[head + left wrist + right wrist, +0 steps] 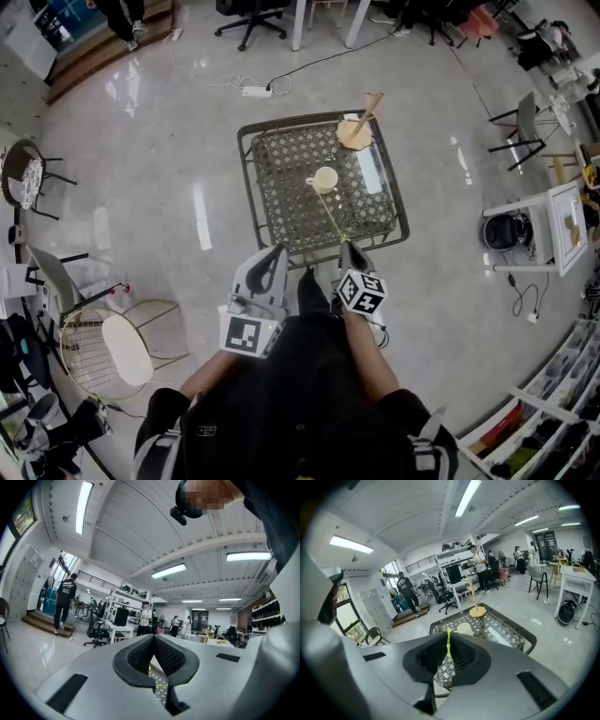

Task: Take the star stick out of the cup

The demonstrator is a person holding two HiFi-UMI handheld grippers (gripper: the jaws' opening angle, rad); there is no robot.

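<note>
Jaws, R gripper (449,638), on 1 star stick (333,214)

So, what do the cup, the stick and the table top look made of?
Cup: smooth matte cream, likely ceramic or plastic.
Stick: thin, bright yellow-green, probably plastic.
Table top: dark open lattice, woven rattan or wire; a glare streak hints at glass over it.

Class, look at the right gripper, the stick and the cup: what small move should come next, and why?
Probably raise the right gripper up and back toward the person. Its jaws are shut on the near end of the stick, and the far end seems to reach the cup, so a lift should draw it clear.
</note>
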